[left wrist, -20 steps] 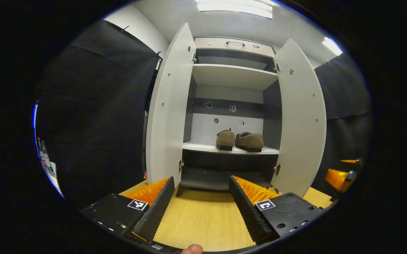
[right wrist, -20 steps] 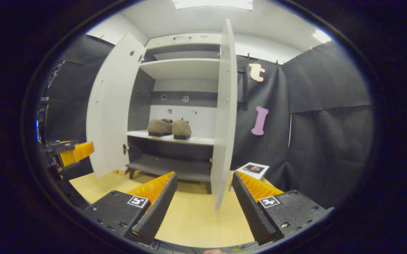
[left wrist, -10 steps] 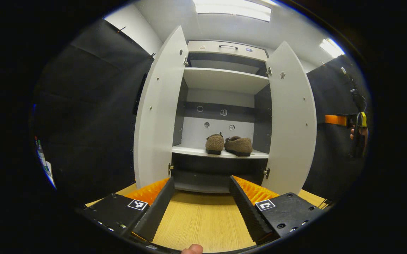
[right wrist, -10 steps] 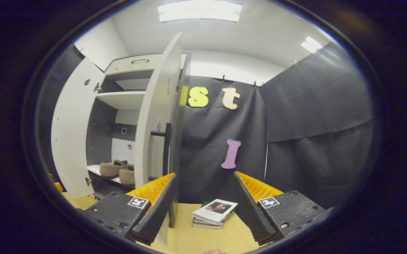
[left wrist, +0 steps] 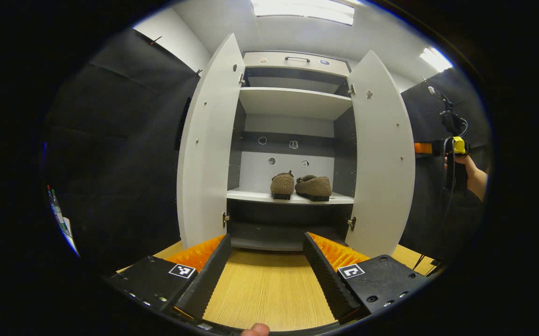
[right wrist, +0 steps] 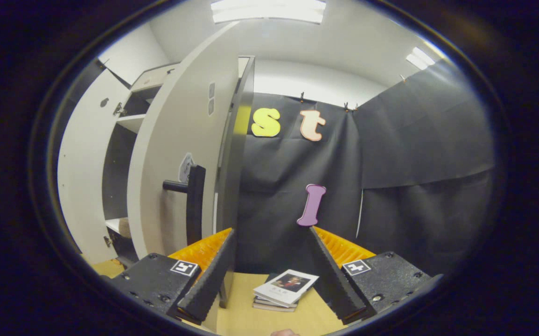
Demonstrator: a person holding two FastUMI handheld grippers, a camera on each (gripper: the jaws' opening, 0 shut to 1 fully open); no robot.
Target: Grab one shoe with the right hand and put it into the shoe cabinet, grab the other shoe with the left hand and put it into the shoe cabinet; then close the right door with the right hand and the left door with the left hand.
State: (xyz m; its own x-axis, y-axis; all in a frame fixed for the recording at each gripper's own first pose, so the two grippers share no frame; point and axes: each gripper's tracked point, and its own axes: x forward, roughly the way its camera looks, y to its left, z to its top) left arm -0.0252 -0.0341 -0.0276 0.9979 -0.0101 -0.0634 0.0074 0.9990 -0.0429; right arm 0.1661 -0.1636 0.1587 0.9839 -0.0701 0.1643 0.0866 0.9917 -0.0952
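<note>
Both shoes already sit side by side on the middle shelf of the cabinet, so the step in hand looks like closing the right door. The right gripper stands behind that door's outer face, near its handle, its fingers spread and gripping nothing; a good close would mean laying one finger flat against the panel beside the handle and pushing evenly, so the door swings on its hinges without bouncing. The left gripper hangs well back over the floor, also released and empty, facing the left door, which stands wide open. The doors are smooth, pale, flat boards with small round fittings; the handle is a dark, straight bar on a stub. The shoes look soft, brown and fuzzy with dark soles. The floor is light wood grain, and books lie on it by the black cloth wall.
</note>
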